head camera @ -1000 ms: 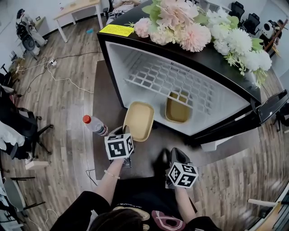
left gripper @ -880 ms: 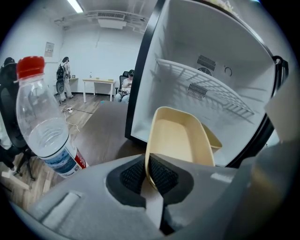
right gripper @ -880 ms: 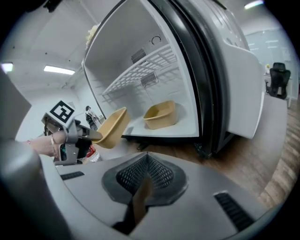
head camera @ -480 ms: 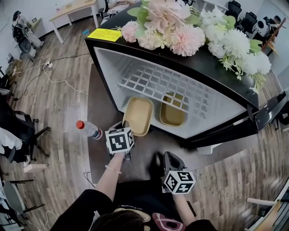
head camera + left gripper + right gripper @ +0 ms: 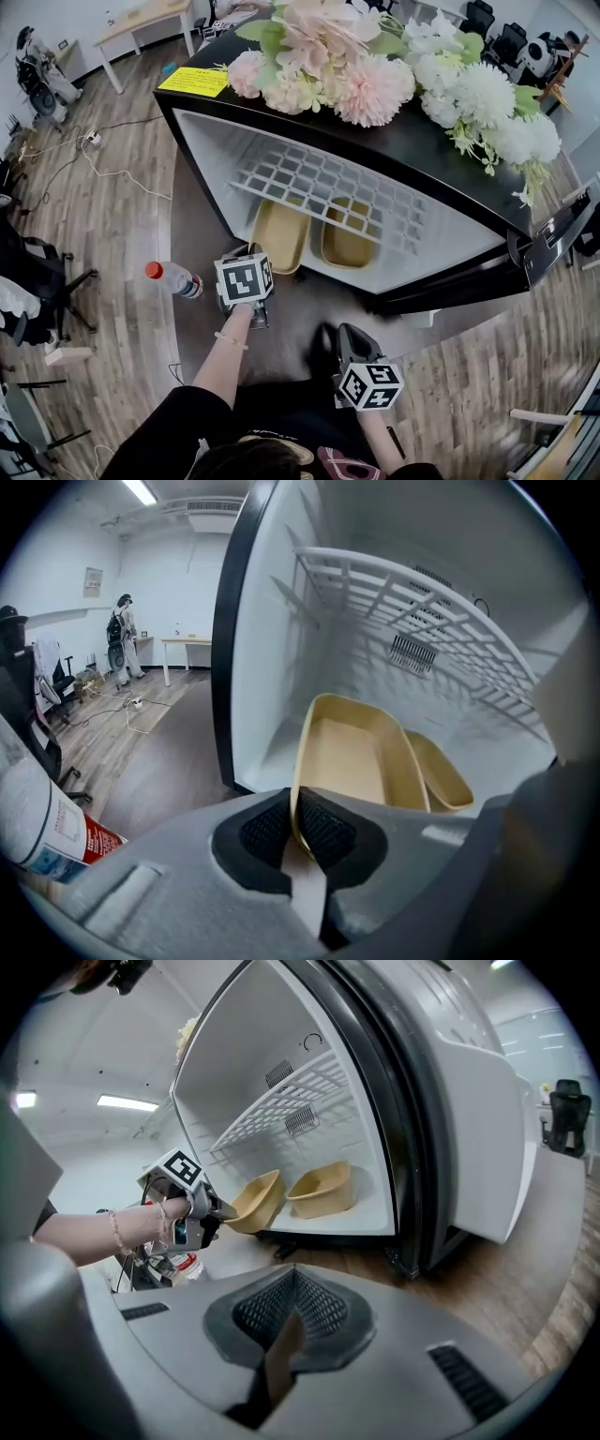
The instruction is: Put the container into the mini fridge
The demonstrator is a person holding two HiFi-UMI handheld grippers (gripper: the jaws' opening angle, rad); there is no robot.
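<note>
My left gripper (image 5: 252,255) is shut on the near rim of a tan container (image 5: 279,234). In the left gripper view the rim stands pinched between the jaws of the left gripper (image 5: 298,832), and the tan container (image 5: 352,757) reaches into the open mini fridge (image 5: 202,159), under its white wire shelf (image 5: 328,187). A second tan container (image 5: 347,246) sits inside, just to the right. My right gripper (image 5: 349,339) hangs back near the person's body, shut and empty. The right gripper view shows the right gripper (image 5: 292,1312) and the held container (image 5: 253,1202) at the fridge's front edge.
A plastic bottle (image 5: 171,278) with a red cap lies on the floor left of my left gripper. Artificial flowers (image 5: 375,66) and a yellow note (image 5: 192,82) rest on the fridge top. The fridge door (image 5: 553,244) hangs open at the right. Chairs and cables lie at the left.
My left gripper has carried the container forward, from in front of the fridge opening to under the wire shelf beside the second container. The right gripper has barely moved.
</note>
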